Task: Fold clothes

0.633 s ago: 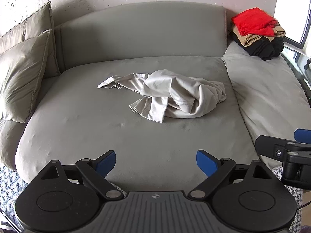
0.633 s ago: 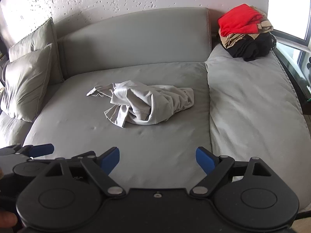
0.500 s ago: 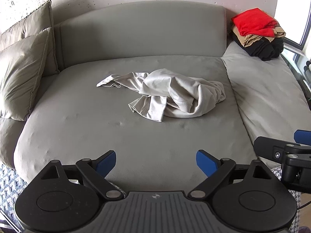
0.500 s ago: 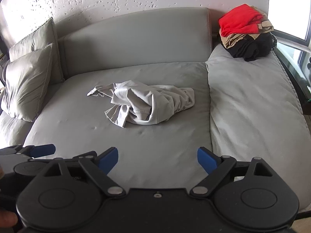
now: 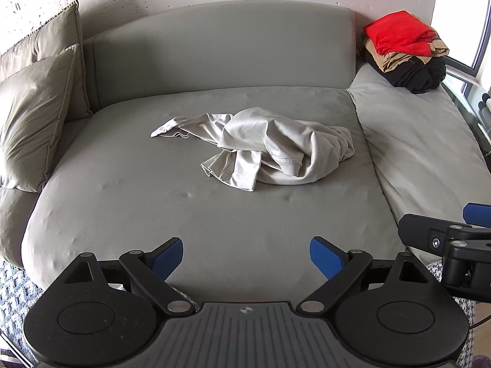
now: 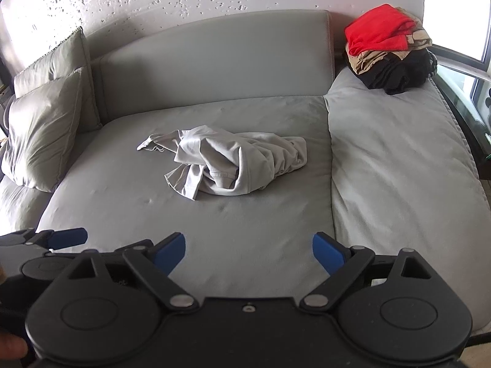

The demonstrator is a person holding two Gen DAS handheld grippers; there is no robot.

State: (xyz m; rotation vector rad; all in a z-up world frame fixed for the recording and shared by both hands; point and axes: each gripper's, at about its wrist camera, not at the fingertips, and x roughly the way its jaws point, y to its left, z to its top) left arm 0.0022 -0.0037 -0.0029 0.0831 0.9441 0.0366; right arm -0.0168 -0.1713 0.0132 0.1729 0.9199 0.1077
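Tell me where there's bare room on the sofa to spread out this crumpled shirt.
The front of the main seat cushion, between the crumpled shirt and both open tools, is bare. So is most of the right cushion, below the clothes stack. The left edge is crowded by pillows.

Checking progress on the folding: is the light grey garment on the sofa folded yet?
Not folded. The light grey garment lies crumpled in a loose heap on the sofa, one end trailing left.

A pale grey garment (image 5: 260, 150) lies crumpled in a heap mid-cushion, one sleeve stretched leftward.
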